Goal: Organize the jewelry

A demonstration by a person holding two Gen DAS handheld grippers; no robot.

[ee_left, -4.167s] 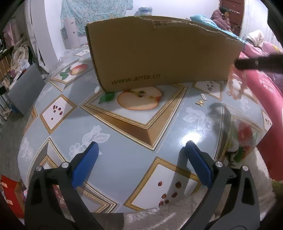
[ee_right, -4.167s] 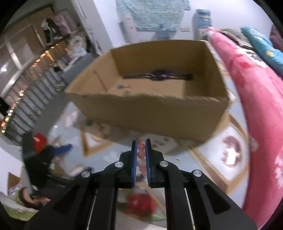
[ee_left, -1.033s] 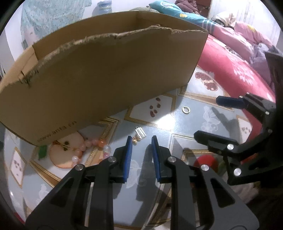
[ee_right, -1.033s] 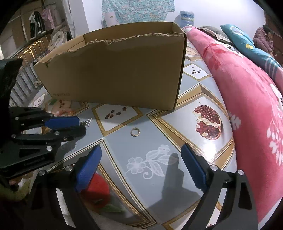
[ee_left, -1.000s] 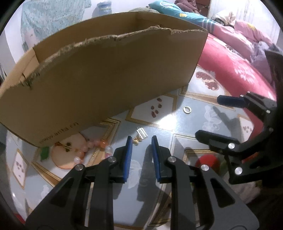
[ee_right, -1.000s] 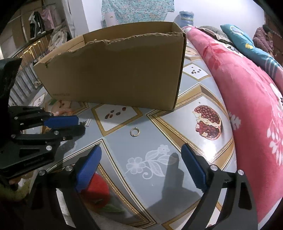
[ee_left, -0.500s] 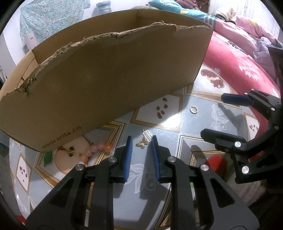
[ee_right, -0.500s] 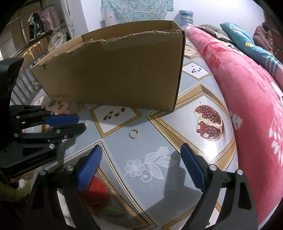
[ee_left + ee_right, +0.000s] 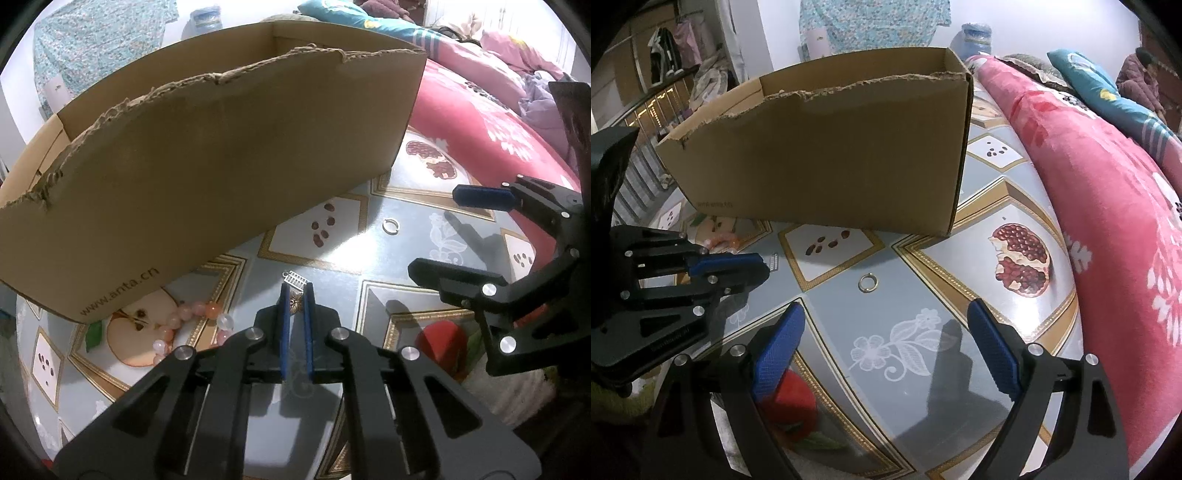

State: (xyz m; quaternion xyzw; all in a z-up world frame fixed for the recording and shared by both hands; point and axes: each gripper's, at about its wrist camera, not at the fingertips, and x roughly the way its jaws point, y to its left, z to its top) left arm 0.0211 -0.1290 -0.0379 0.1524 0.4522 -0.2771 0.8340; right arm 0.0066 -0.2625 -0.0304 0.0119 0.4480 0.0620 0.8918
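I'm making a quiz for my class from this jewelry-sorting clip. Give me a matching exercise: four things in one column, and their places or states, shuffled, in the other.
Things:
1. gold charm
2. ring
3. pink bead bracelet
4. right gripper

Places or states:
A. lying at the foot of the cardboard box, over the printed apple
B. jaws wide open, nothing between them
C. pinched between the left gripper's blue pads
D. lying alone on the table, between the two grippers

Pairs: 1-C, 2-D, 3-A, 4-B

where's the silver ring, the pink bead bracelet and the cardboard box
silver ring (image 9: 868, 283), right wrist view, on the ring's band
pink bead bracelet (image 9: 201, 308), left wrist view, on a bead beside the box
cardboard box (image 9: 827, 158), right wrist view, middle of its front wall
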